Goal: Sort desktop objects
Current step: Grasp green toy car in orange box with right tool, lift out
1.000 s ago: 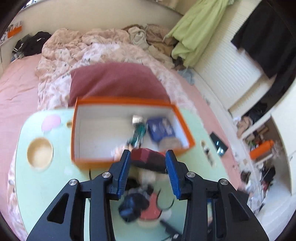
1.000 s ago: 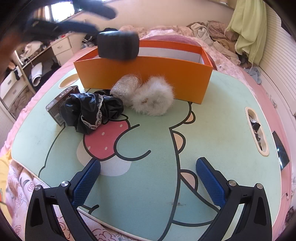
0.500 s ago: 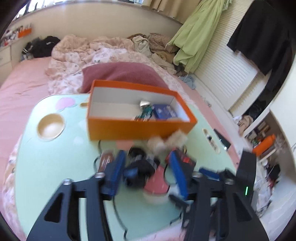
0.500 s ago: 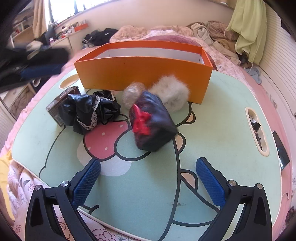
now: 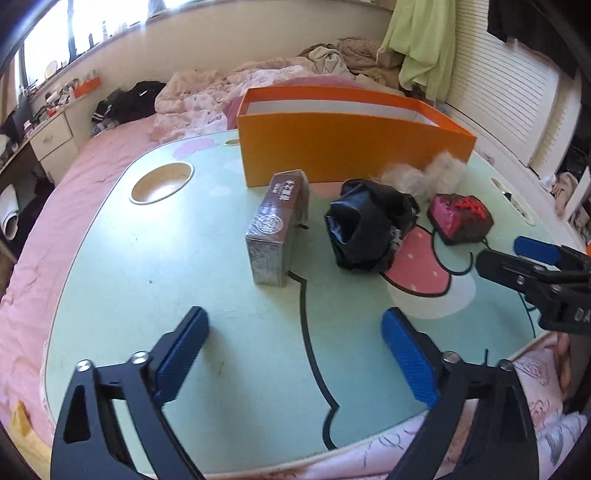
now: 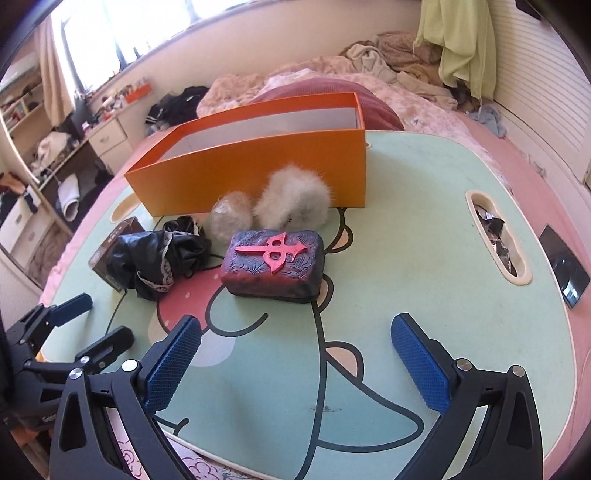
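Daylight came through a window (image 6: 122,29) at eleven o'clock above a cluttered sill, a white dresser (image 6: 107,138) stood at nine, a pink bed (image 5: 122,147) heaped with a quilt (image 5: 207,92) lay ahead, and a green cloth (image 6: 461,40) hung at one.

Lived-in home bedroom, unmade bed (image 5: 236,85) with rumpled bedding, clothes heaped (image 6: 388,55), cluttered dresser (image 6: 107,136), cartoon lap table (image 5: 184,266) on the mattress
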{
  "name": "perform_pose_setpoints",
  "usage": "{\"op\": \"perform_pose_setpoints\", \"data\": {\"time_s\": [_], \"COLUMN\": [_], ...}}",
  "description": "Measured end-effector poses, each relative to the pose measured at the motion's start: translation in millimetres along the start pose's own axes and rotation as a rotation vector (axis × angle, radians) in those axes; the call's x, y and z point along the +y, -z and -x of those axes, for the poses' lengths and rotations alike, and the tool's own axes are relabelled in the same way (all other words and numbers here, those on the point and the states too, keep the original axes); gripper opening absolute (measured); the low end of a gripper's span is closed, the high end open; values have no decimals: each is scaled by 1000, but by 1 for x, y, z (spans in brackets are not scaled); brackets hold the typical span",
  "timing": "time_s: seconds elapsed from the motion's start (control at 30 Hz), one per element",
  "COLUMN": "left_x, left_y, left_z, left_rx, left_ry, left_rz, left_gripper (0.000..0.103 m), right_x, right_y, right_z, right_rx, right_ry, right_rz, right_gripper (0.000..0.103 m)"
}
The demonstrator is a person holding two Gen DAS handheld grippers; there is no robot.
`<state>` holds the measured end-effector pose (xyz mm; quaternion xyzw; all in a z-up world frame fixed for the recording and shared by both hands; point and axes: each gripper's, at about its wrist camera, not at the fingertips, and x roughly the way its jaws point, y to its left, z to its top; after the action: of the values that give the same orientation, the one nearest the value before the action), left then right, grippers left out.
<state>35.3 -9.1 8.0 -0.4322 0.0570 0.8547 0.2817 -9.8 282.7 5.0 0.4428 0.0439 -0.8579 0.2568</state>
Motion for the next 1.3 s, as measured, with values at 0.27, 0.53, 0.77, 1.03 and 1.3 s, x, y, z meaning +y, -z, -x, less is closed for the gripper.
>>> {"op": "perform_pose_setpoints", "data": {"time_s": [0.27, 0.53, 0.77, 1.03, 1.3], "left_x": [3, 4, 4, 4, 7], "left_y": [-1, 0, 0, 2, 2], "left_z": [-2, -1, -1, 4, 4], "left_rx": [-9, -10, -10, -15, -18], "left_ry": [9, 10, 13, 19, 25], "left_rz": [0, -4, -10, -13, -14], "left_gripper": [103, 103, 103, 103, 103], "right_x": [-12, -1, 14, 13, 13], "right_y": [3, -66, -172, -193, -200], "right_z": [19, 55, -23, -105, -144], "right_rx": [-90, -112, 202, 349, 426], "right_ry": [-171, -390, -289, -125, -36], "right_rz": [-57, -138, -219, -316, -321], "right_gripper": [73, 48, 40, 44, 28]}}
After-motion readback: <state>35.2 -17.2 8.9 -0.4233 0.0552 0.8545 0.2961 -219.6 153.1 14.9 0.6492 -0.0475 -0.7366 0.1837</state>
